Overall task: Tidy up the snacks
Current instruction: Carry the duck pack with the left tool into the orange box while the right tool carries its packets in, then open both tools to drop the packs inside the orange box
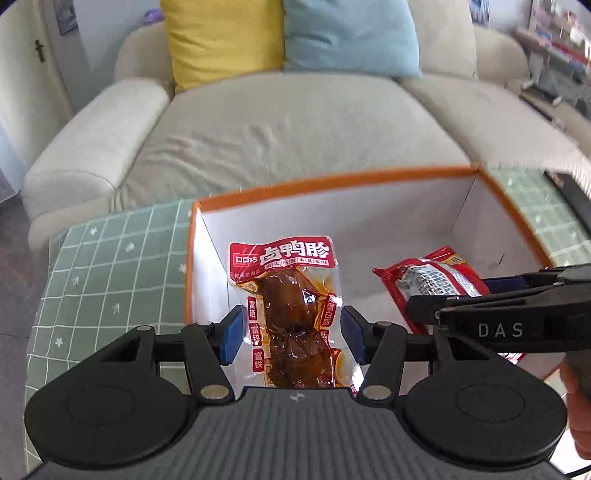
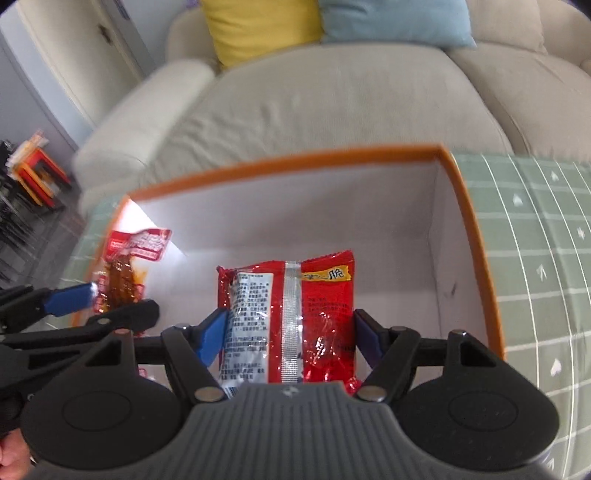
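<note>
1. A beige sofa (image 1: 295,122) filled the background; a yellow cushion (image 1: 221,40) and a blue cushion (image 1: 351,35) leaned side by side against its back.
2. In front of the sofa lay a green checked cloth (image 1: 110,266) with small white marks; it showed on both sides of the box.
3. On the cloth stood an open box (image 2: 476,236) with an orange rim and white inner walls; both grippers pointed down into it.
4. The left gripper (image 1: 291,336) was clamped on a clear pouch of brown braised meat (image 1: 291,306) with a red label; its blue pads pressed the pouch's sides; the pouch hung in the left part of the box.
5. The right gripper (image 2: 290,341) gripped a red foil snack packet (image 2: 295,314), printed back facing the camera with a silver seam down the middle; the packet sat over the box's middle, just beside the pouch but apart from it.
6. A hand (image 1: 576,406) showed at the left camera's right edge.
</note>
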### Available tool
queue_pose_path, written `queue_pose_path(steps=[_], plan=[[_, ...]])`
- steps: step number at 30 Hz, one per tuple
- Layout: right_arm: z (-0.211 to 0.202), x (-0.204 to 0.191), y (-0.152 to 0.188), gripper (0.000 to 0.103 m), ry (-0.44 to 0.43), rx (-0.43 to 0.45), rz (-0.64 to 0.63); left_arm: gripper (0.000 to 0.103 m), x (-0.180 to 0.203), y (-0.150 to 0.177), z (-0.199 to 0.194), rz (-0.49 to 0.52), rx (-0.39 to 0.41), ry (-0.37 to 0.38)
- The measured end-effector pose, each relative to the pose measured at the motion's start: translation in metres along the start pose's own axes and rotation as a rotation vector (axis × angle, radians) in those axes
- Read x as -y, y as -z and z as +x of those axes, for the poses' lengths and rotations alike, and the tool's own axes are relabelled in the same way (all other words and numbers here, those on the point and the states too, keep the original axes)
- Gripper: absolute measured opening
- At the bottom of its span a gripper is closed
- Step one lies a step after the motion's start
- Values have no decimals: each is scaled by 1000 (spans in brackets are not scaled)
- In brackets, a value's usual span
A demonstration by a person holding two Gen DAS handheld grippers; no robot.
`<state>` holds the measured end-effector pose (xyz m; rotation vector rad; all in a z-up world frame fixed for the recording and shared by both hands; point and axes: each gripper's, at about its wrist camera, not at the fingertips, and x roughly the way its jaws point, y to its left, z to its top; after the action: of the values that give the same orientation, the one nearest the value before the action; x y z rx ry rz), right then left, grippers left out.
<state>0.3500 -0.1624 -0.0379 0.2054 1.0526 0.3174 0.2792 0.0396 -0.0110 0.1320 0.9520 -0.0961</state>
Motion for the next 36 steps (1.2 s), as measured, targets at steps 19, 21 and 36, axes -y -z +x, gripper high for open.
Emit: queue_pose_path(steps=[19, 21, 36], plan=[[38, 0, -1, 70, -19, -222, 5, 69, 16, 14, 24, 167, -143, -124], [40, -5, -1, 70, -20, -221, -14, 69, 20, 16, 24, 195, -134, -144], [29, -16, -1, 85, 18, -192, -54, 74, 31, 20, -4, 245, -60, -215]])
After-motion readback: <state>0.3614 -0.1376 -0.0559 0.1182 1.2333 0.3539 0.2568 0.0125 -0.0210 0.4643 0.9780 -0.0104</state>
